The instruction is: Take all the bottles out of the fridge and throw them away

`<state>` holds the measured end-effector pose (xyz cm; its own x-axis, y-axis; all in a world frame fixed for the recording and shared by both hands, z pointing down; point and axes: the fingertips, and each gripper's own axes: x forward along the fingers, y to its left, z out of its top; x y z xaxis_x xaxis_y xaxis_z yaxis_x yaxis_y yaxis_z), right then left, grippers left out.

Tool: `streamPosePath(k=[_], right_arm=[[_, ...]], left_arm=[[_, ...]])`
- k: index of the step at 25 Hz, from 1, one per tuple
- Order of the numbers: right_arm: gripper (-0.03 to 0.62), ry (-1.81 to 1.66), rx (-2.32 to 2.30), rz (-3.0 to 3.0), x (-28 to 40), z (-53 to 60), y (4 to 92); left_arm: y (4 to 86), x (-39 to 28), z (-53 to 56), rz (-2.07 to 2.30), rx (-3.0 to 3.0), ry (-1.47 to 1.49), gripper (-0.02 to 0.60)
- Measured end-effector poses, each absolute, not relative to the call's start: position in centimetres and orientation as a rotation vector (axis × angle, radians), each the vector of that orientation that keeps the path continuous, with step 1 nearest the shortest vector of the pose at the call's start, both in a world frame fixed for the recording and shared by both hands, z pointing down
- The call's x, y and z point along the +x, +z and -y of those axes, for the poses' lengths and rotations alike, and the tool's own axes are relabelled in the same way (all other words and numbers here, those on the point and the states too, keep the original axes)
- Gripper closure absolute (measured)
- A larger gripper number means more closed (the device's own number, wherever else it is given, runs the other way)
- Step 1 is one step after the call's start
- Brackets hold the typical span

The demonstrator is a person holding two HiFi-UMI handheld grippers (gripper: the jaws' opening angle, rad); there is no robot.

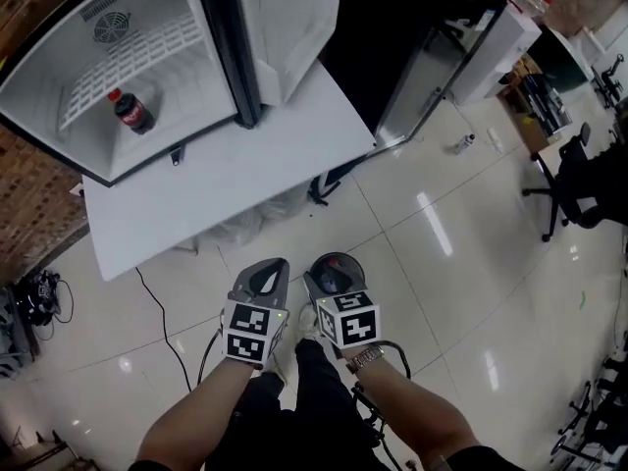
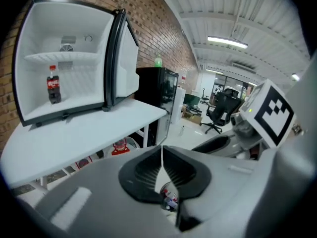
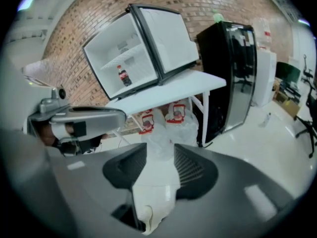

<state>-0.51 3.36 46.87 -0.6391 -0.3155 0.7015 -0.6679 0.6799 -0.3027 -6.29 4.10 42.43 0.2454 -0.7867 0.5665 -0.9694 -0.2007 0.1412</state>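
Grippers side by side, low in the head view, both held out over the tiled floor (image 1: pixel 442 224) in front of the person's legs. Left gripper (image 2: pixel 162 155): jaws closed, tips touching, nothing caught between them. Right gripper (image 3: pixel 157 157): jaws apart, gripping nothing. Pale floor shows through the gap, plus a whitish shape low down that I can't identify. Watch (image 1: pixel 365 359) on the right wrist.

Black cable (image 1: pixel 162 322) trails across the floor toward the left.

Next out is the white table (image 1: pixel 245 175), well apart from both grippers. Under it, clear plastic bags (image 3: pixel 173 118) with red-and-white stuff inside, bunched by the table legs.

On the table sits the small white fridge (image 1: pixel 59 57), backed against the brick wall (image 3: pixel 74 29). Its door (image 1: pixel 285 27) is swung wide open to the right. Inside is a white wire shelf (image 1: pixel 128 57), and below it one bottle (image 1: pixel 130 111) — dark cola, red cap, red label. It stands upright on the fridge floor, left of centre, and is the only bottle visible in there.

Beyond the table's right end stands a tall black fridge (image 3: pixel 228 73) with a glass door. Farther right across the room — a black office chair (image 1: pixel 579 180).
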Motion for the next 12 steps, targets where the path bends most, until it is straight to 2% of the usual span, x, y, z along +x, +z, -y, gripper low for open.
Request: streamPosePath(k=[12], right_arm=[[0.424, 0.448, 0.474, 2.499, -9.7, -3.2, 35.0]], left_arm=[[31.9, -14.3, -5.7, 1.938, 1.934, 0.397, 0.578]])
